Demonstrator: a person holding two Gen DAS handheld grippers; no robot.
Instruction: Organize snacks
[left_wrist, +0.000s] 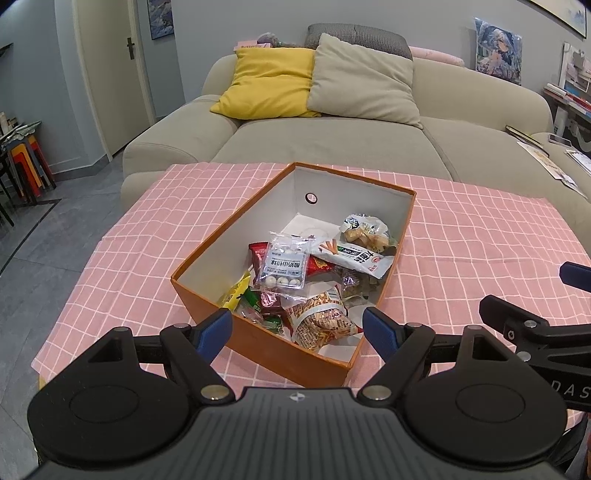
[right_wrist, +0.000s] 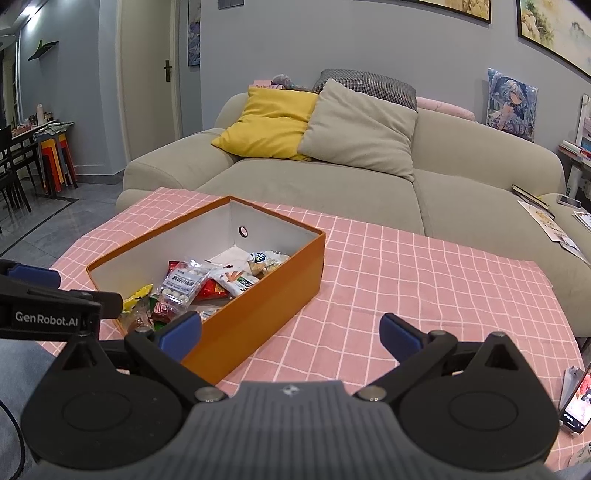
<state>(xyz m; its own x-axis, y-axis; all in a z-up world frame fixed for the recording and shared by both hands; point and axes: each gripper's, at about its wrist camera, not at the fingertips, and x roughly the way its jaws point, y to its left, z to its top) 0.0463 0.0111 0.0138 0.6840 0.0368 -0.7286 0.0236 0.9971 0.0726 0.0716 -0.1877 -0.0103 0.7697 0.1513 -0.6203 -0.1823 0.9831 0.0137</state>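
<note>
An orange box (left_wrist: 258, 343) with grey inner walls stands on the pink checked tablecloth (left_wrist: 147, 229). It holds several snack packets, among them a clear bag of white balls (left_wrist: 282, 267) and a bag of stick crackers (left_wrist: 321, 321). My left gripper (left_wrist: 297, 330) is open and empty, just above the box's near corner. In the right wrist view the box (right_wrist: 258, 299) lies to the left, the clear bag (right_wrist: 183, 284) inside it. My right gripper (right_wrist: 291, 332) is open and empty, its left pad over the box's near side and its right pad over bare cloth.
A beige sofa (left_wrist: 332, 144) with a yellow cushion (left_wrist: 269, 81) and a grey cushion stands behind the table. A phone (right_wrist: 580, 402) leans on a stand at the table's right front edge. Stacked stools (left_wrist: 26, 162) stand at the far left.
</note>
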